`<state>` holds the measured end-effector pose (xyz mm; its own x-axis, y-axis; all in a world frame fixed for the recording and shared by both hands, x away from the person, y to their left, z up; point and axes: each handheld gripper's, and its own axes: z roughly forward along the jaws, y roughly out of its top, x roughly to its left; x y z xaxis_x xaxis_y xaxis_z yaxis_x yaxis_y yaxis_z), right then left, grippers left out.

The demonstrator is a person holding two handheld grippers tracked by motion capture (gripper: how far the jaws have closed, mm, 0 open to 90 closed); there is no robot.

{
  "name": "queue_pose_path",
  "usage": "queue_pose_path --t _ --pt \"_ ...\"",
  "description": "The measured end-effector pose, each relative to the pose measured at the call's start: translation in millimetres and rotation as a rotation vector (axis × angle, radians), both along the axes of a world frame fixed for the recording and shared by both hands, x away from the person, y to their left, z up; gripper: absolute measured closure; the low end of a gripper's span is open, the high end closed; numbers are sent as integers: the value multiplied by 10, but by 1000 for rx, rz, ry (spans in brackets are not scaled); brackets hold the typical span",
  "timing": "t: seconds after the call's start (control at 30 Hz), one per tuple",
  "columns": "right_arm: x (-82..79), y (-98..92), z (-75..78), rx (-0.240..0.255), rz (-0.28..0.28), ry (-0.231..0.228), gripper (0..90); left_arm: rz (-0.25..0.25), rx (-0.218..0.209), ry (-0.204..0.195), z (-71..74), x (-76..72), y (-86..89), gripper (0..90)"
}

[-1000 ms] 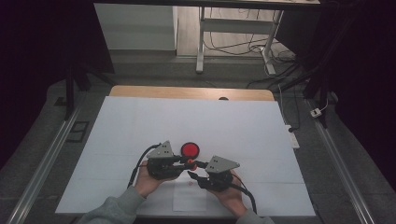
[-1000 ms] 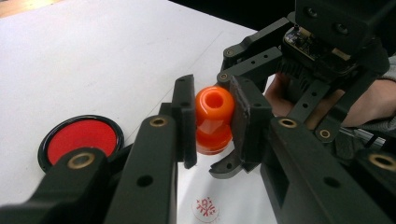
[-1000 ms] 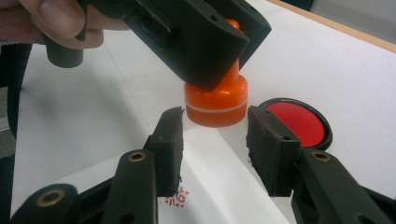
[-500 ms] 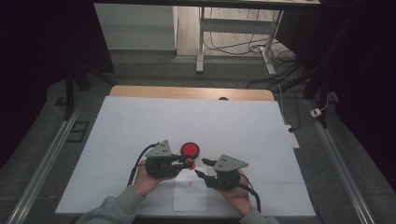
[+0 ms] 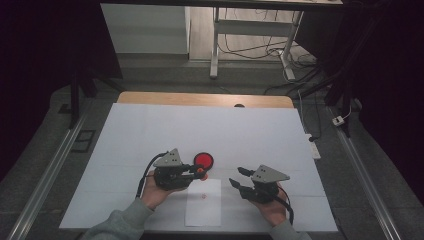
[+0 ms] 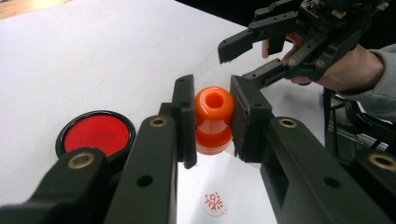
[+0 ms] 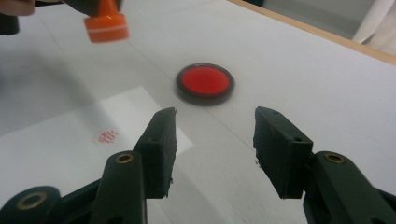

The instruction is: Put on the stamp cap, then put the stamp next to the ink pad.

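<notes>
Orange stamp (image 6: 214, 119): clamped between the two black jaws of the left gripper (image 5: 196, 172), held clear above the white paper slip (image 5: 204, 202), its round hollow top facing the left gripper's camera.
Left jaws: clenched on the stamp's waist, pads pressed to either side.
Right gripper (image 5: 240, 177): jaws parted with nothing between them; they have just been opening. It sits well right of the stamp, beside the slip, over the white table cover (image 5: 150, 130).
Red ink pad (image 5: 203, 160): a round black-rimmed dish on the table cover, just beyond the slip and near the left gripper's tips.
Red imprint (image 6: 214, 204): a small seal mark on the slip, below the raised stamp.
Left gripper view: shows the stamp's hollow top, the pads' hold and the imprint's pattern, which is a mere dot from above; the right gripper and its hand (image 6: 348, 70) appear beyond.
Right gripper view: shows the stamp's flat base from below and the ink pad beyond its own spread jaws.
High view: shows both forearms in grey sleeves and the two grippers apart.
</notes>
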<state>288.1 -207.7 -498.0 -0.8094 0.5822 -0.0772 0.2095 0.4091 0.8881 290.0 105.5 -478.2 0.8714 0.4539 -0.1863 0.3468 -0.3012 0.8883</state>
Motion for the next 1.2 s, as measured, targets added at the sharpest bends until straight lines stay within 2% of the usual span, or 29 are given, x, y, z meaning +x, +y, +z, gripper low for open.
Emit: queue_pose_path --t 0.53,0.73,0.9,1.2 --pt "-12 -557 11 -6 -102 -15 478 19 -3 -6 49 24 80 725" --pt "-45 -729 -12 -27 -130 -15 474 36 -7 -5 101 46 139 726" --pt "-53 -784 -22 -42 -144 -15 473 49 -7 -5 124 61 178 726" --pt "-43 -772 -35 -42 -141 -12 472 76 -1 5 111 118 233 725"
